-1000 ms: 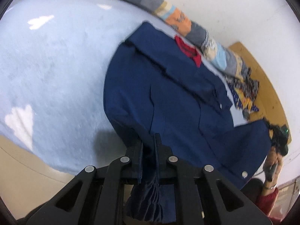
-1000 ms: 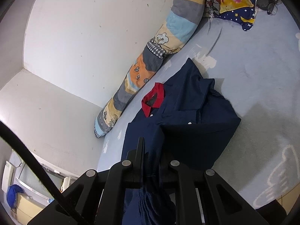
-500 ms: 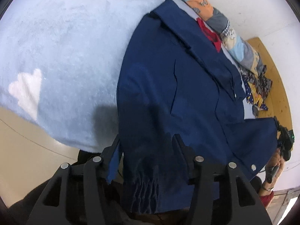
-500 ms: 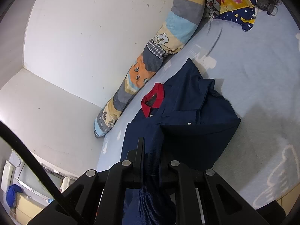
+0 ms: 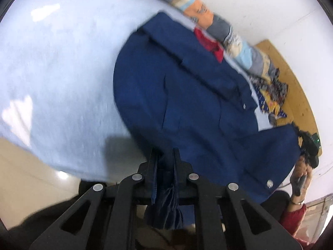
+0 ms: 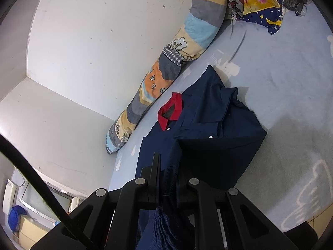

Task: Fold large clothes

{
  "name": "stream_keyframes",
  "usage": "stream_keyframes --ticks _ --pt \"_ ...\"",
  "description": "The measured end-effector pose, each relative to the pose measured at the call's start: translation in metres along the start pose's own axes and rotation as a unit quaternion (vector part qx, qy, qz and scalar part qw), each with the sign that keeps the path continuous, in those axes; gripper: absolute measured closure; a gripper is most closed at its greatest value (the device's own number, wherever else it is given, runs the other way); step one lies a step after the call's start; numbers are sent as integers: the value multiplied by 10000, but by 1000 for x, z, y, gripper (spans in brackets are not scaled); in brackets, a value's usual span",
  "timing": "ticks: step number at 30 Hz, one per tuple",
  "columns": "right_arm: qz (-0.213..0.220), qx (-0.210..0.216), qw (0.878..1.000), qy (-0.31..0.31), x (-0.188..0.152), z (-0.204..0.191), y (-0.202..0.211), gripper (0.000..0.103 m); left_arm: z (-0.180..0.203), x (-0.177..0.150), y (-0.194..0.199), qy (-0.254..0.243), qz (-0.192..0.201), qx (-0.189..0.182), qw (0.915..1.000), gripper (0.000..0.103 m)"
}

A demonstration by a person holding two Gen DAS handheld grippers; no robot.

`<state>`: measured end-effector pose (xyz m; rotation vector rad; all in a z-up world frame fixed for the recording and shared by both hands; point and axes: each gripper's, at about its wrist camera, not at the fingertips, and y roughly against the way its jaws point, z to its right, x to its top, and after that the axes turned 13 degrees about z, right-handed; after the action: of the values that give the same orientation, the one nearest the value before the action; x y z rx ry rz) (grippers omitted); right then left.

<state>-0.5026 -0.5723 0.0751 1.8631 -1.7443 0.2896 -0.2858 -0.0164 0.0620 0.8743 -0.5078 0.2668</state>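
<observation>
A navy jacket (image 6: 208, 129) with a red collar (image 6: 171, 110) lies on a bed with a pale blue sheet (image 6: 291, 87) printed with white clouds. A long patchwork bolster (image 6: 172, 62) lies along the white wall (image 6: 93, 41). A starry pillow (image 6: 264, 4) sits at the far end. The left tool (image 5: 165, 160) has just been closing, and its jaws now clamp a gathered fold of the jacket hem. The right tool (image 6: 168, 166) is narrow, pinching another bunch of the same hem. Beige floor (image 5: 25, 177) shows beside the bed.
</observation>
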Motion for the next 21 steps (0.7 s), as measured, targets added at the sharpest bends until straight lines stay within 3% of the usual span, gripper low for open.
stream_keyframes --ticks 8,21 --pt "71 116 9999 32 6 -12 -2 91 11 63 24 254 976 -319 9944 91" --pt "253 -4 9992 -314 62 -11 -33 91 37 168 -4 369 1548 -264 9869 91"
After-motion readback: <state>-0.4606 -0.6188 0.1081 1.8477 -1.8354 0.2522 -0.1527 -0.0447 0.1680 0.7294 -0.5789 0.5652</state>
